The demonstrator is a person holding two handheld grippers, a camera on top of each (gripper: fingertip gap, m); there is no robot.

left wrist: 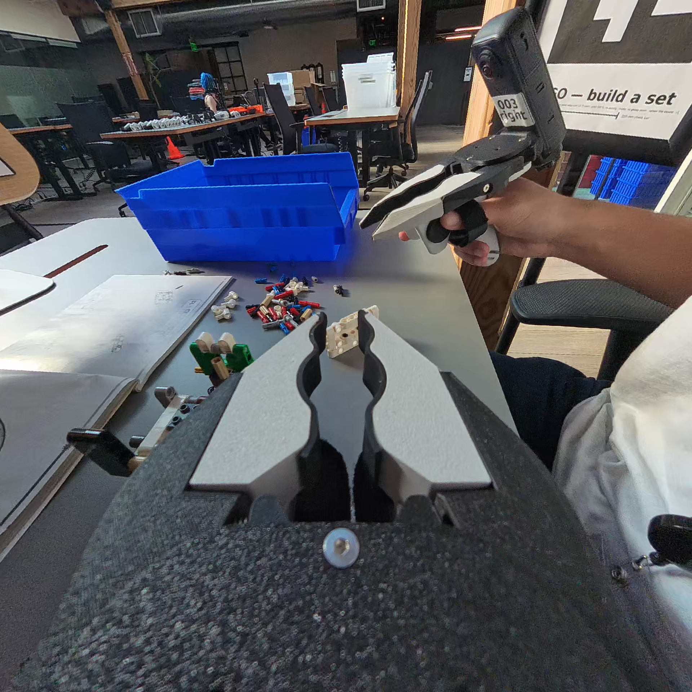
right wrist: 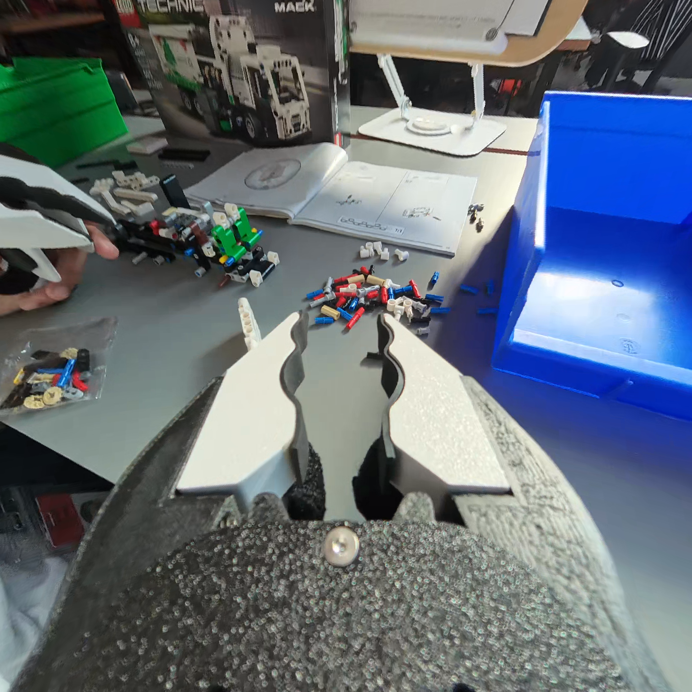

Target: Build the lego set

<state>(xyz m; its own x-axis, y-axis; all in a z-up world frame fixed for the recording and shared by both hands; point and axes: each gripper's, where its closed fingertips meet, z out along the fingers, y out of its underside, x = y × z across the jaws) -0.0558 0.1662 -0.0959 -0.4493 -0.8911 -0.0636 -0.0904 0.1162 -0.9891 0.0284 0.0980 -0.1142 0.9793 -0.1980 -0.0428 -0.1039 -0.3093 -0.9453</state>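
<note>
My left gripper (left wrist: 340, 318) is open and empty, low over the grey table (left wrist: 412, 299). A white frame piece (left wrist: 346, 337) with holes lies on the table just beyond its fingertips, untouched. The right wrist view shows this piece (right wrist: 248, 322) well apart from the left gripper (right wrist: 101, 224). A part-built model with green parts (left wrist: 221, 355) sits at the left finger's side. My right gripper (right wrist: 341, 318) is open and empty, above the table, with a pile of small red, blue, tan and white pins (right wrist: 374, 296) just ahead of it. The left wrist view shows it raised (left wrist: 369, 228) near the blue bin.
A blue bin (left wrist: 243, 209) stands at the table's far side, on the right in the right wrist view (right wrist: 599, 262). An open instruction booklet (right wrist: 355, 194), a set box (right wrist: 239, 67) and a clear bag of parts (right wrist: 52, 374) lie around. The table's right edge (left wrist: 479, 337) is close.
</note>
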